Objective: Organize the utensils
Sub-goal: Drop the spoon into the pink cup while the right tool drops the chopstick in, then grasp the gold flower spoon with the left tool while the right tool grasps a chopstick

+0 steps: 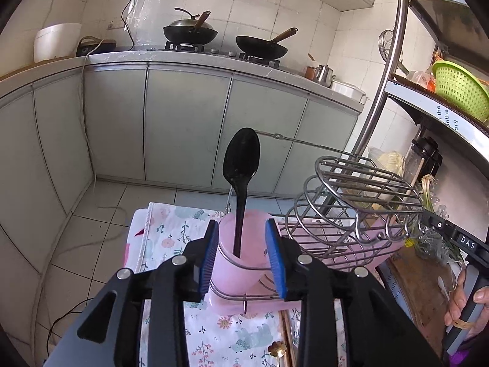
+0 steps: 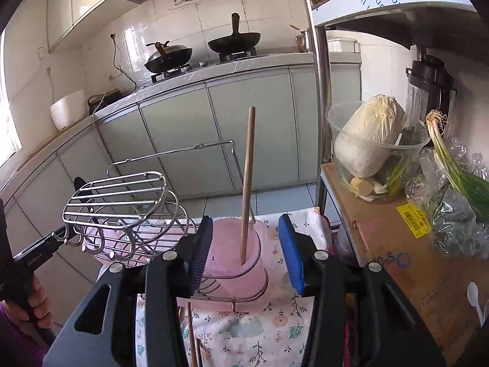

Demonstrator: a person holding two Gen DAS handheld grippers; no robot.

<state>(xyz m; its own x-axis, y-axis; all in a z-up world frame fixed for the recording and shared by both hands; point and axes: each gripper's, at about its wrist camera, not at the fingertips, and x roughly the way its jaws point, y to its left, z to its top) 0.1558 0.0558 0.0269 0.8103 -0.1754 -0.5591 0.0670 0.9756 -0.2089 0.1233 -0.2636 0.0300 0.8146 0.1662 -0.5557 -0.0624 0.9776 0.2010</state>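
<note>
Right now both grippers are hanging over a wire rack point(image 1: 360, 202) of bent steel rod, the landmark for all that follows. At its left end a translucent pink cup point(image 1: 241, 253) is sitting in a wire ring, and a glossy black spoon point(image 1: 241, 165) is standing in it, oval bowl uppermost, handle leaning on the rim. The left gripper point(image 1: 243, 257) is straddling that cup with its ribbed blue pads point(image 1: 209, 257) spread and clear of the plastic, gripping nothing.

At the rack's right end a second pink cup point(image 2: 235, 253) is holding one round wooden chopstick point(image 2: 247, 183), upright and slightly tilted. The right gripper point(image 2: 247, 253) is sitting likewise, pads point(image 2: 290, 253) parted on either side of the cup, touching neither cup nor stick.

Between the cups the rack is rising into a flat oval grille with small hooks along its front edge; a thin rod handle is arching behind it. Under the rack a cloth point(image 1: 171, 232) printed with flowers is lying.

Nearer than the rack, more chopsticks point(image 2: 192, 336) are lying on the cloth, mostly cut off by the black gripper bodies. A small gold piece point(image 1: 276, 350) beside them is too little seen to name. Each cup's base is hidden behind the pads and wire. Right of the rack, a white plastic spoon point(image 2: 473, 296) is lying on cardboard at the frame edge. A hand point(image 1: 464, 302) is gripping the other tool's handle, partly cut off.
</note>
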